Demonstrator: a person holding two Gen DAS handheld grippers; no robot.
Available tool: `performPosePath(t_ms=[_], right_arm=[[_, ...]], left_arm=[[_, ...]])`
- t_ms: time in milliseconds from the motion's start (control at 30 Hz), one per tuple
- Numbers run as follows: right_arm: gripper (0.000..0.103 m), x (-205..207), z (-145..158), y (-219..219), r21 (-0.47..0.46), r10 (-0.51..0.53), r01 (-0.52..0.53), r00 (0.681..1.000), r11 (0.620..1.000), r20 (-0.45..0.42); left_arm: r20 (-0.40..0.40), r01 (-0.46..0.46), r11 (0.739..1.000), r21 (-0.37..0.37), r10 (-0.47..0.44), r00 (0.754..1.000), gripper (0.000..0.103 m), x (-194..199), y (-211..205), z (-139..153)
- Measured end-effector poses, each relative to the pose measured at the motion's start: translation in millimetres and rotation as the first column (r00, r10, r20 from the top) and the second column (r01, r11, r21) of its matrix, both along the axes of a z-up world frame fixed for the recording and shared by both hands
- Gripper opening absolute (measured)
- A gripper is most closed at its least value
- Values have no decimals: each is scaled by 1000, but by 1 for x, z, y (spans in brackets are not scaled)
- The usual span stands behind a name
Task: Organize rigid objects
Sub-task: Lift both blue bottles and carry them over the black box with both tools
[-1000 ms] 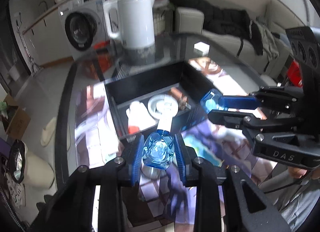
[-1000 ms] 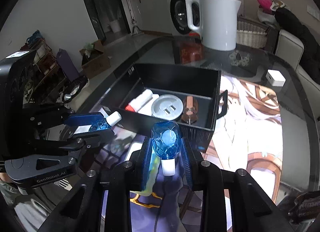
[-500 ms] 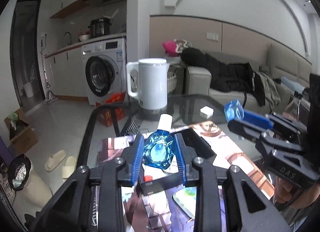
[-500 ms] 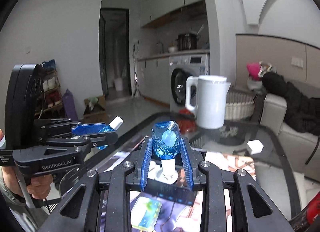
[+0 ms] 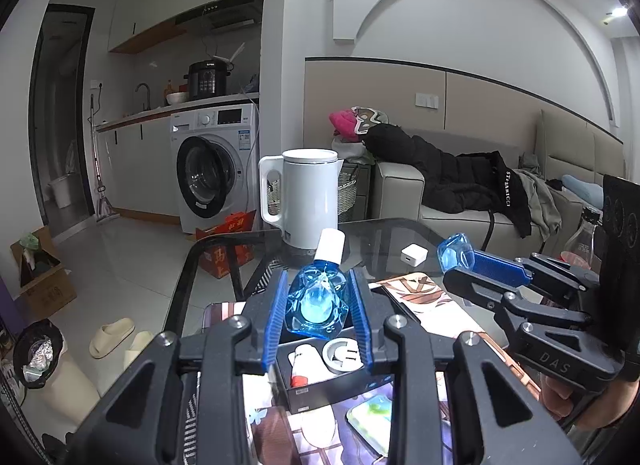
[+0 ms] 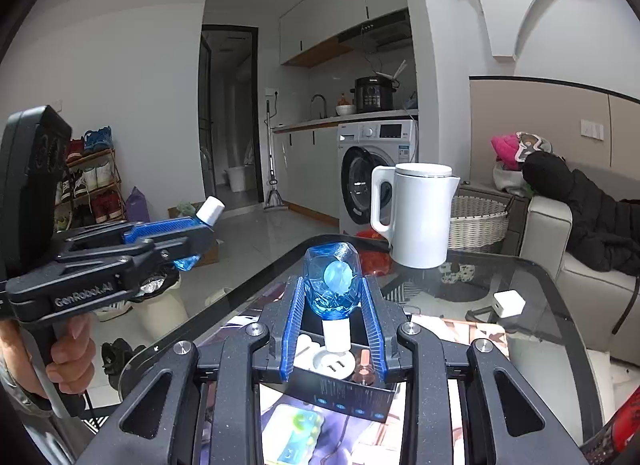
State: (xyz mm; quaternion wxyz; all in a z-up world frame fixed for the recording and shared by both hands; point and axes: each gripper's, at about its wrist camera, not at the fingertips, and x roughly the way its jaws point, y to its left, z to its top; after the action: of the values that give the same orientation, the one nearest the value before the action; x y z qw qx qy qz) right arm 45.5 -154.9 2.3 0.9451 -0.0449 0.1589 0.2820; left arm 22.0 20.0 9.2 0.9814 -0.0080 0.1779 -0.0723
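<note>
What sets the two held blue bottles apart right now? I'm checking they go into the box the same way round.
The left bottle has its white cap pointing up and away from the left hand-held gripper; the right bottle is flipped, cap down toward the right hand-held gripper. So the left shows its cap above the fingers, the right its faceted base. Both are clear blue, white-capped, and clamped above the black box.

Box (image 5: 320, 397) on the table (image 5: 384, 233) near its front, kettle (image 5: 310, 197) behind, charger (image 5: 413, 255) right of kettle.
</note>
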Motion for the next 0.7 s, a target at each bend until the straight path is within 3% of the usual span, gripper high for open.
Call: performPosePath(t_ms=[267,700], right_arm=[[30,18,5,10,-10,-7,7,999,1000,37],[30,66,-1,25,2,-42,42,999,999,-1]], left_arm=[[-11,-21,1000,-22,20,1000,29,28,3,-1],[-26,-64,992,-109,61,998,29,60,8,-2]])
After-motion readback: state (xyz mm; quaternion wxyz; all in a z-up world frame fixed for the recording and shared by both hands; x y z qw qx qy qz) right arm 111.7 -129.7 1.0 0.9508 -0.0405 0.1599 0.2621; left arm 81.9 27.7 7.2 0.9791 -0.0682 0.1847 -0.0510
